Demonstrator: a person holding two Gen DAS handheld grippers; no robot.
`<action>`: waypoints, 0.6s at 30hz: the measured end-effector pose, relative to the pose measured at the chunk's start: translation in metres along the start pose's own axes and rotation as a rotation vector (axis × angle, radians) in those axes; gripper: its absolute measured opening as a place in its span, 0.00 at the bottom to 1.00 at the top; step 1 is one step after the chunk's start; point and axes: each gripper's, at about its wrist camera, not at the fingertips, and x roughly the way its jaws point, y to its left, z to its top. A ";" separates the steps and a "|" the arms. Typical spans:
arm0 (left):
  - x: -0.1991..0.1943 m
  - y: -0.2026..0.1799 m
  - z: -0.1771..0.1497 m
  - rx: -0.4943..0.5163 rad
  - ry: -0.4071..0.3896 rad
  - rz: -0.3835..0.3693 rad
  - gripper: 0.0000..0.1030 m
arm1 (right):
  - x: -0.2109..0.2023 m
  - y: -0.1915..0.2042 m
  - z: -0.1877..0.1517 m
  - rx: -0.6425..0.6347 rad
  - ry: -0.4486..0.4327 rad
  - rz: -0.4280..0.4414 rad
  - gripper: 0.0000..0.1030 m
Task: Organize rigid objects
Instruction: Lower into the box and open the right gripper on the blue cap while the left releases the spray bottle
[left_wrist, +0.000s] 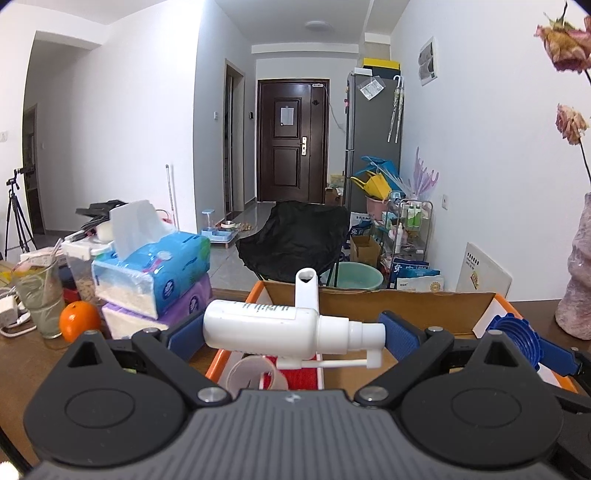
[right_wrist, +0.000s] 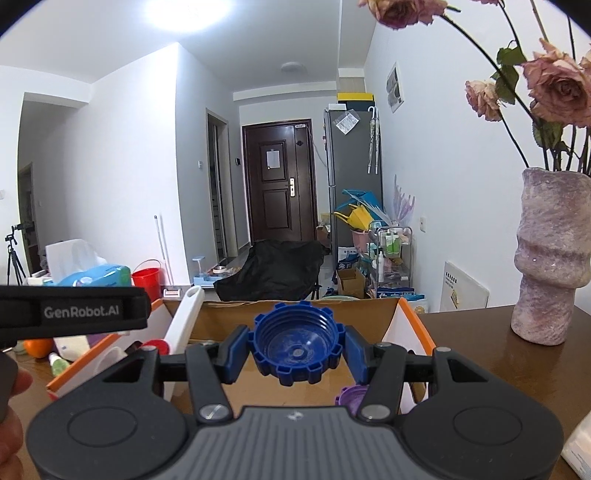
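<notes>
My left gripper (left_wrist: 291, 334) is shut on a white spray bottle (left_wrist: 266, 325). The bottle lies sideways between the blue pads, nozzle to the right, above the near edge of an orange-rimmed cardboard box (left_wrist: 406, 306). My right gripper (right_wrist: 297, 349) is shut on a blue ridged screw cap (right_wrist: 295, 341), hollow side facing the camera, over the same box (right_wrist: 229, 319). That cap (left_wrist: 511, 338) also shows at the right of the left wrist view. In the box are a white upright tube (left_wrist: 306, 291), a clear cup (left_wrist: 255, 376), a red item (left_wrist: 304, 374) and a purple lid (right_wrist: 349, 397).
Stacked tissue packs (left_wrist: 155, 269), an orange (left_wrist: 79, 319) and a glass (left_wrist: 40, 295) crowd the wooden table left of the box. A pink vase of dried roses (right_wrist: 550, 266) stands to the right. A person's hand (right_wrist: 14, 384) and the left gripper's strap (right_wrist: 74, 310) show at the left.
</notes>
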 end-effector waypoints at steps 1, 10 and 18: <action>0.003 -0.001 0.001 0.003 0.000 0.004 0.97 | 0.003 -0.001 0.000 0.001 0.004 0.000 0.52; 0.030 -0.004 0.001 0.014 0.021 0.013 0.97 | 0.028 -0.001 0.002 -0.012 0.029 -0.016 0.52; 0.040 -0.006 -0.002 0.026 0.046 0.010 0.97 | 0.035 -0.001 -0.001 -0.021 0.065 -0.018 0.52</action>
